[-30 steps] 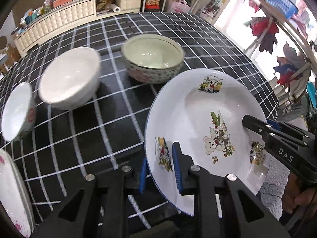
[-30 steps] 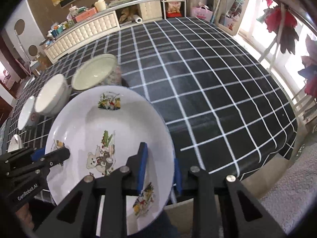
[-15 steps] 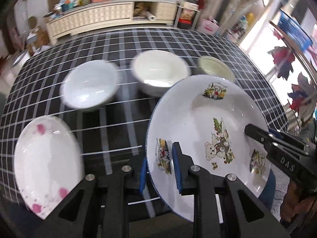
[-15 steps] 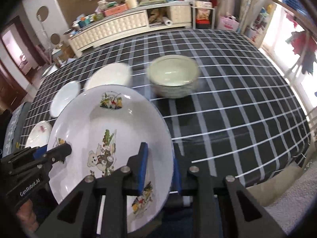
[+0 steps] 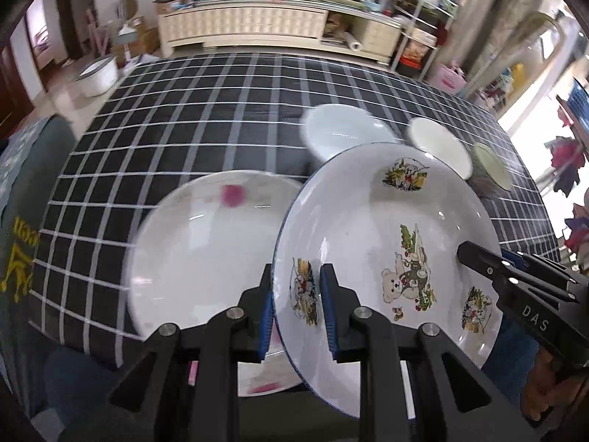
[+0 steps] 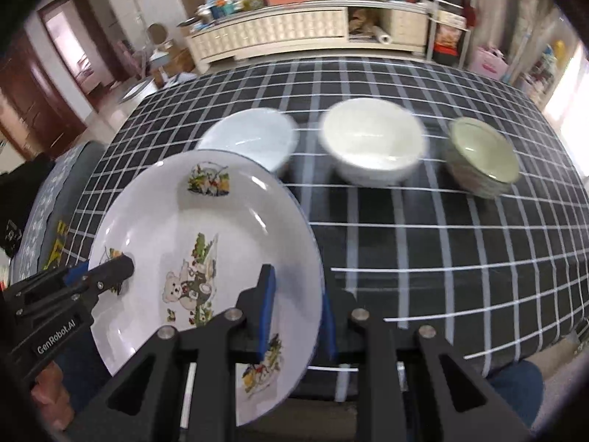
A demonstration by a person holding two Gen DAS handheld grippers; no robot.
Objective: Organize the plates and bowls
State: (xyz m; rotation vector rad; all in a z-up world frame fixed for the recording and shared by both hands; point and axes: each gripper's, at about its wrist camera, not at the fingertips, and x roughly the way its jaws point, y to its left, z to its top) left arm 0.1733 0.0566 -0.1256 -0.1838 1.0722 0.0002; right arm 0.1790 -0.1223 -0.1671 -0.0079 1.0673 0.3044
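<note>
A large white plate with bear pictures (image 5: 390,235) (image 6: 206,243) hangs above the table's near edge, held from both sides. My left gripper (image 5: 296,313) is shut on its left rim, and my right gripper (image 6: 296,309) is shut on its right rim. Each gripper shows in the other's view: the right gripper (image 5: 515,287) and the left gripper (image 6: 73,287). To the plate's left, a white plate with pink flowers (image 5: 206,250) lies on the checked cloth, partly under the held plate's edge. Behind stand a pale blue-white bowl (image 6: 250,136), a cream-white bowl (image 6: 373,140) and a greenish patterned bowl (image 6: 482,154).
The black-and-white checked table (image 6: 441,243) has bare cloth at the right front and at the back. A dark chair or cushion (image 5: 22,213) sits off the table's left edge. A long white cabinet (image 5: 257,25) with clutter stands beyond the table.
Both grippers have carried the bear plate to the left along the table. The pink-flower plate has come into fuller view beside it, and the bowls have shifted right in view.
</note>
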